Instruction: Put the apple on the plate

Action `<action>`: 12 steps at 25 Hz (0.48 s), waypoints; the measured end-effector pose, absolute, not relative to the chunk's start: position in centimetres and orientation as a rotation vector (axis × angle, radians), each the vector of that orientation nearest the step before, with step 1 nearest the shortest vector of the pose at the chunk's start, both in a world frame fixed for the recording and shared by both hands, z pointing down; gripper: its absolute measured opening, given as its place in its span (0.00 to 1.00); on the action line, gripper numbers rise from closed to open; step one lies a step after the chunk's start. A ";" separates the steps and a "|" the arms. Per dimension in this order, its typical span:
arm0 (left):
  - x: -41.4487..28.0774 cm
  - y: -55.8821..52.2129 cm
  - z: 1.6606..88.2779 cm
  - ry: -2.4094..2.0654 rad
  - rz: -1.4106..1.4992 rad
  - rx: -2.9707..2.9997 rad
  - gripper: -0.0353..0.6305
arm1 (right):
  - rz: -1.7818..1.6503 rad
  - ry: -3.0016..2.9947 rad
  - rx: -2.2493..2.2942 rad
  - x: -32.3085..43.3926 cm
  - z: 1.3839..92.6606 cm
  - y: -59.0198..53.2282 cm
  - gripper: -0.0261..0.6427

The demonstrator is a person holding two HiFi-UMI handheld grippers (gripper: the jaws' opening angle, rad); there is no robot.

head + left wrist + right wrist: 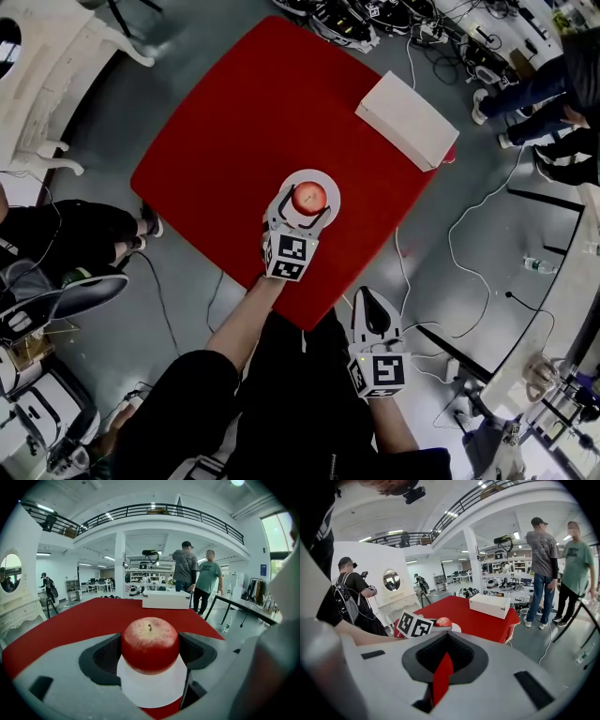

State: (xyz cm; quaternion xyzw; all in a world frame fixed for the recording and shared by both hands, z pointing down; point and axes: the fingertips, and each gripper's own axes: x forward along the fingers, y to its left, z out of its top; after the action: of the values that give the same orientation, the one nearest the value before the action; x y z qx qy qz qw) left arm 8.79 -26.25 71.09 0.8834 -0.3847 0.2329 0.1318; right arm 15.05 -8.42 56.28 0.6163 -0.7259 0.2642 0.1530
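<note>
- Red-covered table on a grey workshop floor fills the middle of the head view, with loose cables on the floor to its right.
- Nearest the person, at the lower right of the head view, the right gripper hangs off the table's near edge. Its jaws are pressed almost together, with only a thin red sliver of table showing through, and they hold nothing.
- Just above centre in the head view, the left gripper reaches over the table, its jaws clenched on the sides of the red apple.
- The apple stands stem-up, directly over the small white plate, which shows beneath it at the bottom centre of the left gripper view.
- Judged from this, the task is at its placing step. What remains is to make sure the apple is seated, open the jaws and draw straight back without nudging it.
- Whether the apple's underside already touches the plate cannot be made out, since the apple hides the contact.
- Farther on, a white box lies at the table's far corner.
- Beyond it, two people stand with their legs cut off by the table, under a railed mezzanine.
</note>
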 end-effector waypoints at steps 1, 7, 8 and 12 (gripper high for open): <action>8.9 -26.3 71.5 -1.115 0.683 2.558 0.63 | 0.758 -2.078 1.769 15.2 56.3 -8.4 0.05; 9.3 -26.6 72.7 -1.125 0.707 2.543 0.63 | 0.777 -2.064 1.777 16.2 56.6 -8.2 0.05; 9.4 -26.6 72.7 -1.127 0.707 2.547 0.63 | 0.780 -2.063 1.782 16.4 56.7 -8.2 0.05; 9.4 -26.4 72.8 -1.134 0.693 2.562 0.63 | 0.766 -2.071 1.783 16.6 56.5 -8.4 0.05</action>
State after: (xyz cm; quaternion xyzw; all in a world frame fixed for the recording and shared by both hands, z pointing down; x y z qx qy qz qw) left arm 9.39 -26.37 72.83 0.8805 -0.3896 0.2382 0.1272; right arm 16.62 -8.41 56.47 0.6210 -0.7213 0.2669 0.1513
